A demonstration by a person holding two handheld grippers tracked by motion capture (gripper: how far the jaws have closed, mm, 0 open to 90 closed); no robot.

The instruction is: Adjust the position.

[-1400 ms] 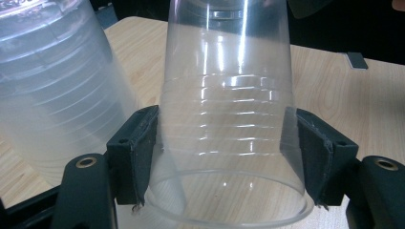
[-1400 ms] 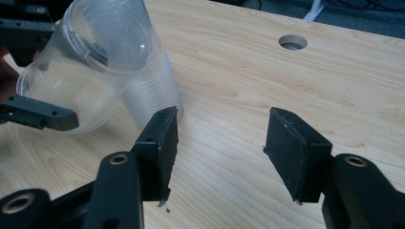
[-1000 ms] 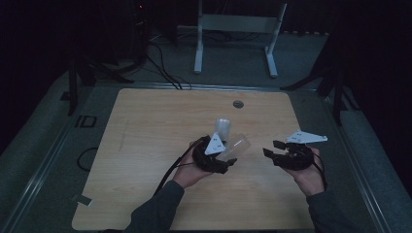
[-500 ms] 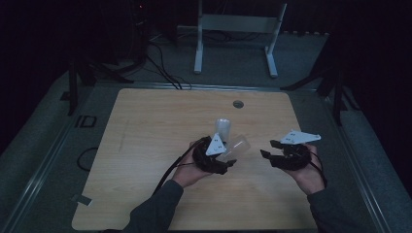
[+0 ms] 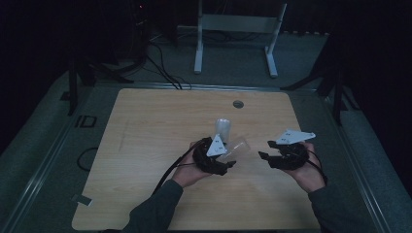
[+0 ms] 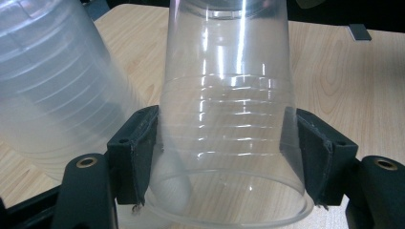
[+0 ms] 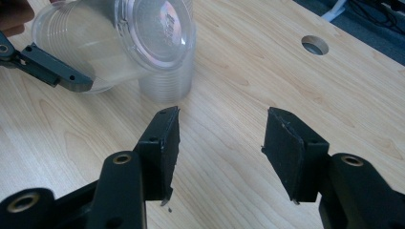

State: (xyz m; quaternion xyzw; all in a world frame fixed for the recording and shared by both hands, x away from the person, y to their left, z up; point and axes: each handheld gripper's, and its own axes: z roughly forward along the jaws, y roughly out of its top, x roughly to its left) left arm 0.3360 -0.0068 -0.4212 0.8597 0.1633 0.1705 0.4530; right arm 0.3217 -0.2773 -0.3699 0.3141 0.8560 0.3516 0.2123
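A clear plastic cup (image 6: pixel 229 119) lies tilted between the pads of my left gripper (image 6: pixel 224 148), which is shut on it near the rim. In the high view the held cup (image 5: pixel 238 146) points right, away from the left gripper (image 5: pixel 232 155). Just behind it, a stack of clear cups (image 5: pixel 223 128) stands upside down on the table. My right gripper (image 5: pixel 266 149) hovers to the right of the cup, apart from it. Its jaws have just been opening, and the right gripper (image 7: pixel 220 138) has nothing between them. The right gripper view looks at the cup's base (image 7: pixel 157 33) and the stack (image 7: pixel 167 86).
The wooden table (image 5: pixel 145 145) has a round cable hole (image 5: pixel 238 104) near its far edge. A white frame (image 5: pixel 238 24) stands on the floor beyond. Cables trail off the left side.
The right gripper has edged slightly left toward the held cup. The left gripper and its cup have stayed put.
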